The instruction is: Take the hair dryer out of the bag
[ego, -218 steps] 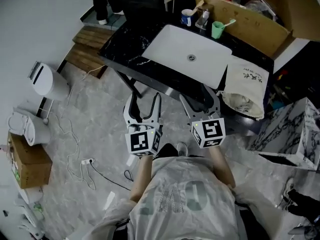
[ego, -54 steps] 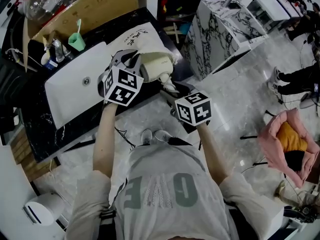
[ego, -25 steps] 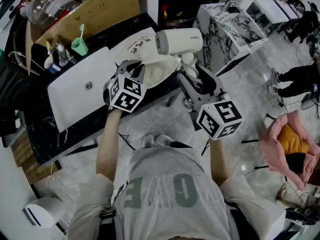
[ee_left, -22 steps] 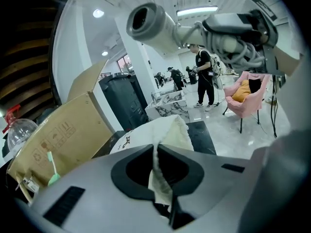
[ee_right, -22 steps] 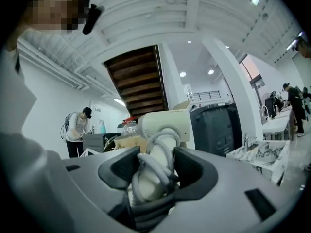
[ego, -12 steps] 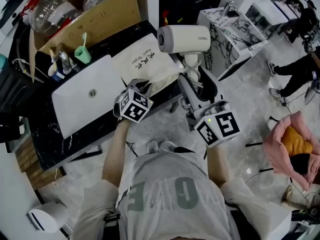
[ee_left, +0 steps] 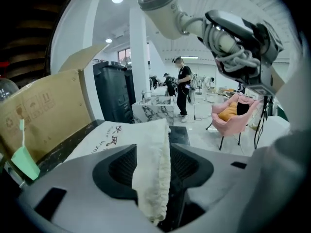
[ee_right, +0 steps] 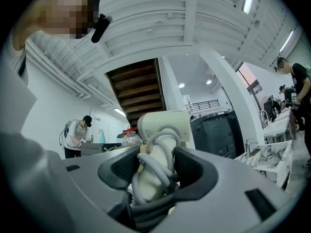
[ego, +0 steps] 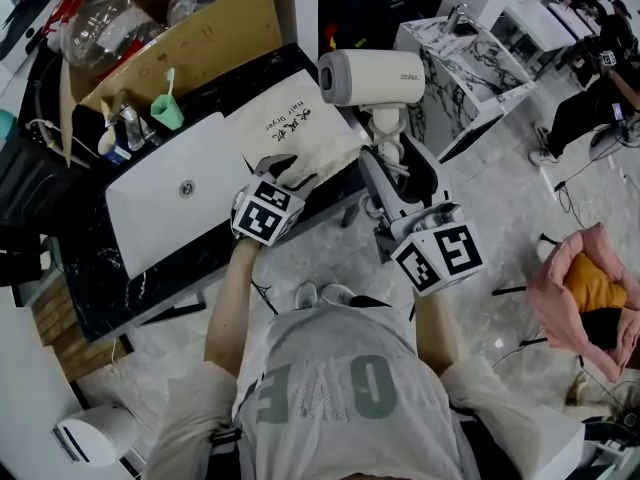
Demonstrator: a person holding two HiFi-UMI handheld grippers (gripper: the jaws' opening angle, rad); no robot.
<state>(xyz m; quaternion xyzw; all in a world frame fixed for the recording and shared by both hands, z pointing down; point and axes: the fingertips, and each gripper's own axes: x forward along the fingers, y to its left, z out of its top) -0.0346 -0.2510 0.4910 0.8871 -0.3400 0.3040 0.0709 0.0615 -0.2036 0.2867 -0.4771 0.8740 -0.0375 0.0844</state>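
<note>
My right gripper point(ego: 392, 160) point(ee_right: 158, 171) is shut on the handle of the white hair dryer point(ego: 372, 76) point(ee_right: 163, 125), which has its grey cord wound round it. It holds the dryer up in the air, clear of the bag. The cream cloth bag point(ego: 285, 128) with black print lies flat on the black counter point(ego: 100, 278). My left gripper point(ego: 287, 172) point(ee_left: 153, 161) is at the bag's near edge. Its jaws are opening, and the bag's frilled edge point(ee_left: 151, 178) hangs loose between them. The dryer point(ee_left: 160, 6) also shows high up in the left gripper view.
A white sink point(ego: 190, 193) sits left of the bag. Behind it are a green cup with a toothbrush point(ego: 167, 111) and an open cardboard box point(ego: 190, 28). A marble cabinet point(ego: 465, 53) stands to the right, with a pink chair point(ego: 585, 298) on the floor.
The dryer has risen a little and sits clear above the bag. The bag has sunk flat on the counter. My left gripper came down toward the near edge and its jaws parted.
</note>
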